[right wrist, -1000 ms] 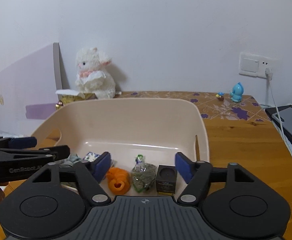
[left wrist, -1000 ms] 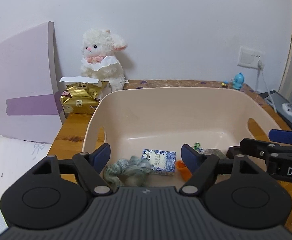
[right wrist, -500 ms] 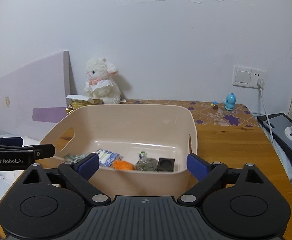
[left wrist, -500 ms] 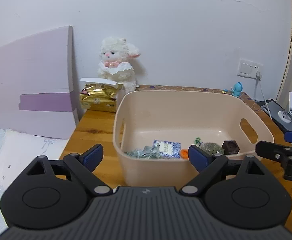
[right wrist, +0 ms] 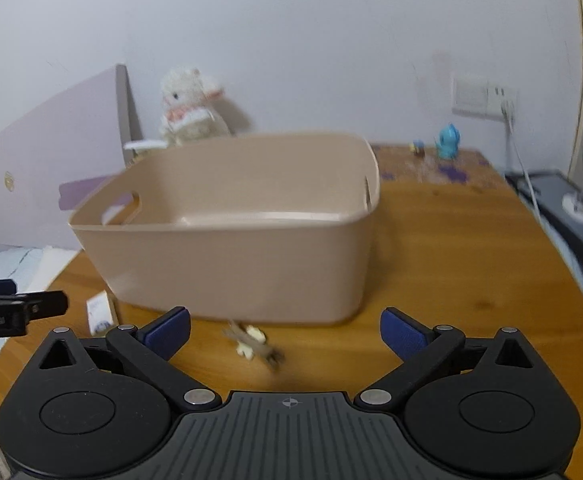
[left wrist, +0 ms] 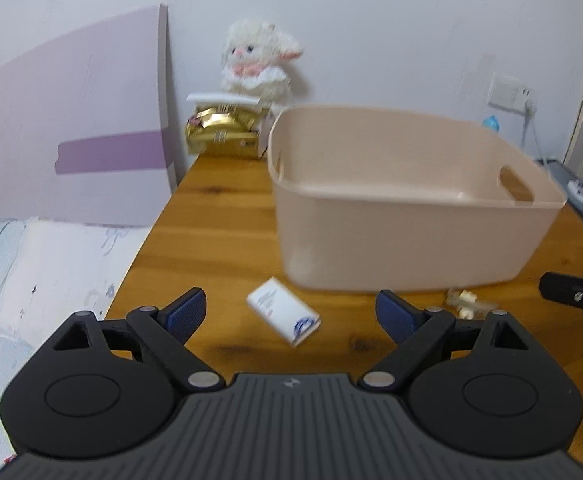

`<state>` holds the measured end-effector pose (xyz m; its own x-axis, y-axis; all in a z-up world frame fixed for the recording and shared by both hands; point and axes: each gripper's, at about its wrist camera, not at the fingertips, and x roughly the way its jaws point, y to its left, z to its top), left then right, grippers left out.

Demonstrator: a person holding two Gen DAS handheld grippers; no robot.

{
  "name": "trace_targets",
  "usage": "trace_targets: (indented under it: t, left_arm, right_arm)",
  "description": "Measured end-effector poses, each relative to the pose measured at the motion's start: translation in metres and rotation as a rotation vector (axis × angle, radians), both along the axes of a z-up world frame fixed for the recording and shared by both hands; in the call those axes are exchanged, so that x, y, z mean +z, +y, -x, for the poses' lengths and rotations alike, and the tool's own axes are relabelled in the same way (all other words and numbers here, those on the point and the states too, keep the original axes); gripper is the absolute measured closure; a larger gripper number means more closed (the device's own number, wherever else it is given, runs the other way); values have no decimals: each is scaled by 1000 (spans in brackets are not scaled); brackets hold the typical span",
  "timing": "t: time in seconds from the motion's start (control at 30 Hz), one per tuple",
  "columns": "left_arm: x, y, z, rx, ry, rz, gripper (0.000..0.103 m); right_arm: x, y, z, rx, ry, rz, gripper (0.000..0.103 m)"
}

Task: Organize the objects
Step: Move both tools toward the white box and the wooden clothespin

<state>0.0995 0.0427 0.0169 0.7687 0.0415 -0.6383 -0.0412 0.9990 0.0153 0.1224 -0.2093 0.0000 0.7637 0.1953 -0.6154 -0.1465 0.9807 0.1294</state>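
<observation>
Wooden table (left wrist: 227, 216) against white wall | both views pulled back and lower than a second ago, bin interior now hidden | beige bin (left wrist: 403, 216) as landmark: white packet (left wrist: 282, 317) and small pale item (right wrist: 253, 343) lie loose just before it | left gripper (left wrist: 289, 316), right gripper (right wrist: 285, 334) spread wide, empty | judgement: two items await binning.

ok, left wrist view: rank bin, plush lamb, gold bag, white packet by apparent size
1. bin
2. plush lamb
3. gold bag, white packet: look about alike; the packet lies much nearer the camera, so not ranked.
</observation>
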Motion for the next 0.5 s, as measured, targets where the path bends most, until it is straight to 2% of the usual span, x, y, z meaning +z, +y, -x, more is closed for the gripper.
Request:
trace_targets:
  t: [0.3,0.5]
  left_arm:
    - [-36,13,-14,41,101,12,11]
    - [-50,8,-31,24,135,26,11]
  right_arm:
    - [-42,3,-11,25,98,73,3]
    - [-56,10,-19,42,99,119,5]
